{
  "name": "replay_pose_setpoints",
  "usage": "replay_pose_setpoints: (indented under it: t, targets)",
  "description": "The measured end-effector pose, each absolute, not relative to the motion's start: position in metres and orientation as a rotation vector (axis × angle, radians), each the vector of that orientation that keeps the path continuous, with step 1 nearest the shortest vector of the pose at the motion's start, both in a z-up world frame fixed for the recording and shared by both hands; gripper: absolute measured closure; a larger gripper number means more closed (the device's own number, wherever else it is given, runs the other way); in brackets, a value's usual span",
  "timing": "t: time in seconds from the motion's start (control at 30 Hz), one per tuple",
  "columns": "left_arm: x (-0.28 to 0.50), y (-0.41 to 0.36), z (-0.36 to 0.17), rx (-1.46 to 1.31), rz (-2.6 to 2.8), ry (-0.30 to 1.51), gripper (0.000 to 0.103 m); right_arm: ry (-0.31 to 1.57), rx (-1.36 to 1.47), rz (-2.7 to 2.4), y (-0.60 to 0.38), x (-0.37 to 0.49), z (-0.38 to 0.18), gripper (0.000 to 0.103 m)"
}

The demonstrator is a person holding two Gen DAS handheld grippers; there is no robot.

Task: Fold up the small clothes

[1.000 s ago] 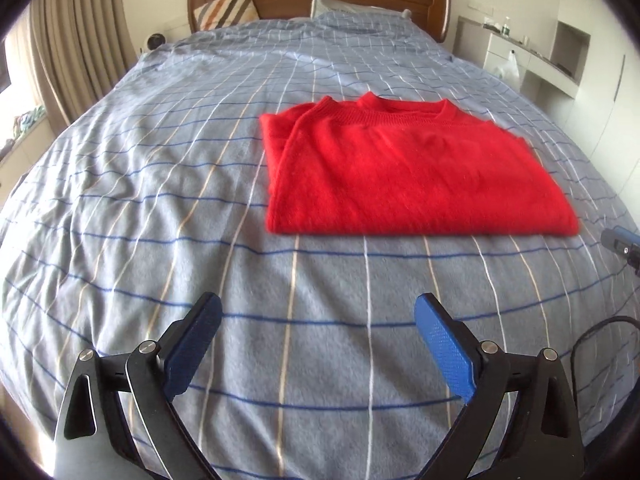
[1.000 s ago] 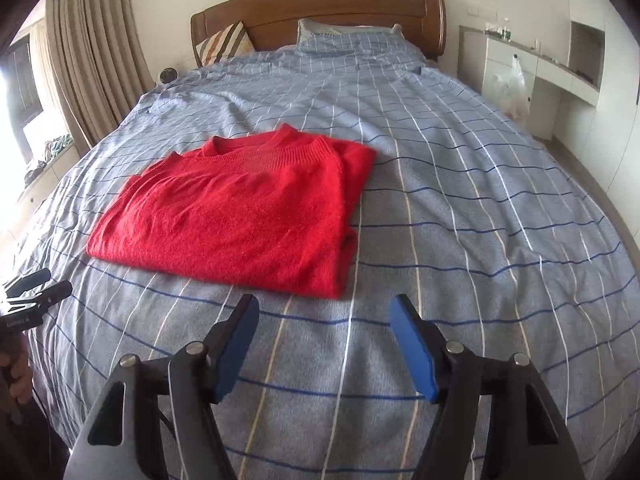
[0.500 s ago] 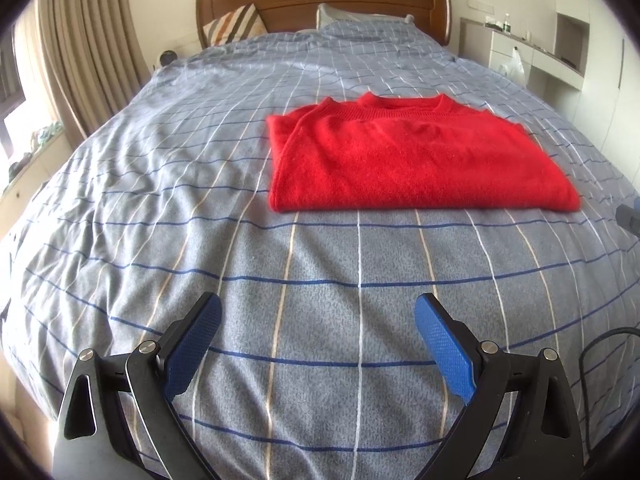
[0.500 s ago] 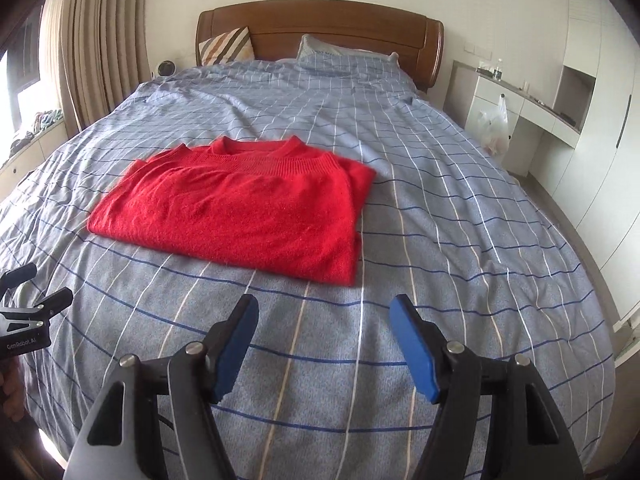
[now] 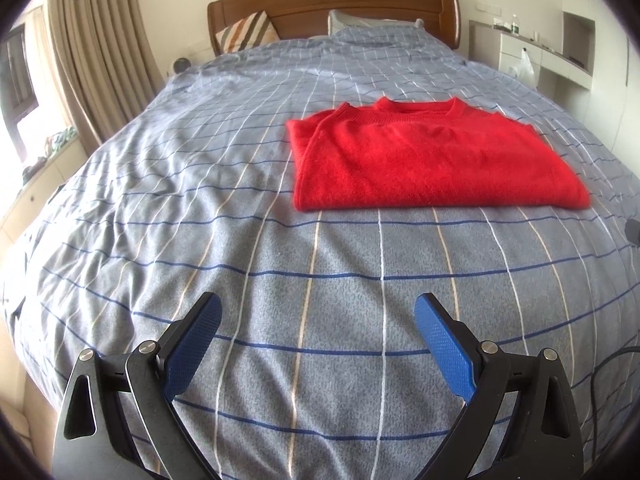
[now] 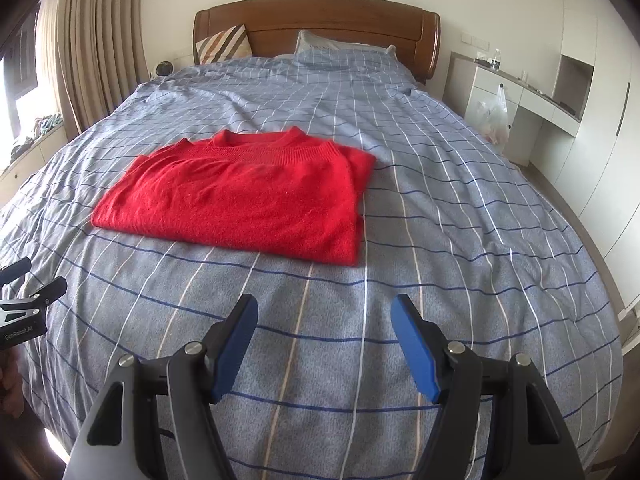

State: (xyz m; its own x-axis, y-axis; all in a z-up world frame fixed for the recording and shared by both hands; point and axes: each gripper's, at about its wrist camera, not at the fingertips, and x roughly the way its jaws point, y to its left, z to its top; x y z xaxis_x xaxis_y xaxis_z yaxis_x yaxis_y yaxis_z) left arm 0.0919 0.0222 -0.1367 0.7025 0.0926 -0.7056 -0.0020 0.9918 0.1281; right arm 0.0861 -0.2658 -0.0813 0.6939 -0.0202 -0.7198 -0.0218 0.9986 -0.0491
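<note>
Neatly folded, red sweater lies flat on bedspread.

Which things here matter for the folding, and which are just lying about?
Job: red sweater, folded on the bed; left gripper and right gripper, both open.

Lying about: striped pillow, plastic bag, bottle, curtain.
</note>
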Motion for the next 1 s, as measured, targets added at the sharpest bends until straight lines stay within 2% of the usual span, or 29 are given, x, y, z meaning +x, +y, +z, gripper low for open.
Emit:
replay_pose_setpoints:
  t: [1.0]
  targets:
    - [0.082,0.047,-0.138,0.077,0.124,0.802,0.005,0.851,-0.08,0.144,-0.225,0.054,-0.104,0.034]
